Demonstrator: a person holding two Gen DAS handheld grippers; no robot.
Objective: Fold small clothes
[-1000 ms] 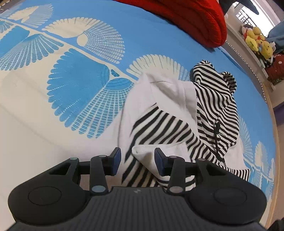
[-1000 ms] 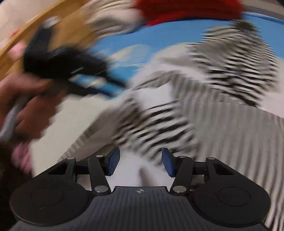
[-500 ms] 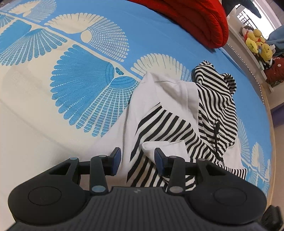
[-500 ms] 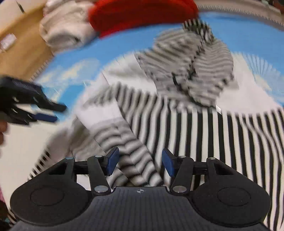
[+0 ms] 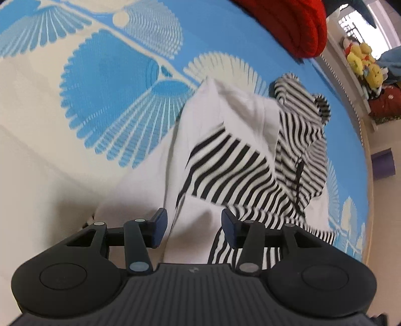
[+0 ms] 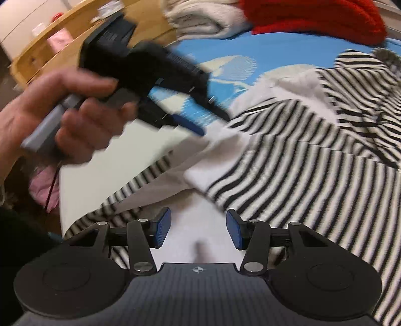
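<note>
A black-and-white striped garment with white panels (image 5: 233, 160) lies crumpled on a blue and cream patterned bedspread (image 5: 112, 82). It also fills the right wrist view (image 6: 313, 175). My left gripper (image 5: 194, 227) is open, its jaws either side of a white fold of the garment, holding nothing. In the right wrist view the left gripper (image 6: 190, 126), held in a hand, shows with its blue tips at the garment's white edge. My right gripper (image 6: 198, 230) is open and empty, low over a white part of the garment.
A red knitted blanket (image 5: 295, 22) lies at the far end of the bed, with a cream folded blanket (image 6: 200, 17) beside it. Plush toys (image 5: 363, 60) sit on a shelf to the right. A wooden cabinet (image 6: 50, 47) stands left of the bed.
My left gripper has come lower and closer onto the garment's white fold. My right gripper has swung left and down toward the garment's near edge, bringing the left hand into view.
</note>
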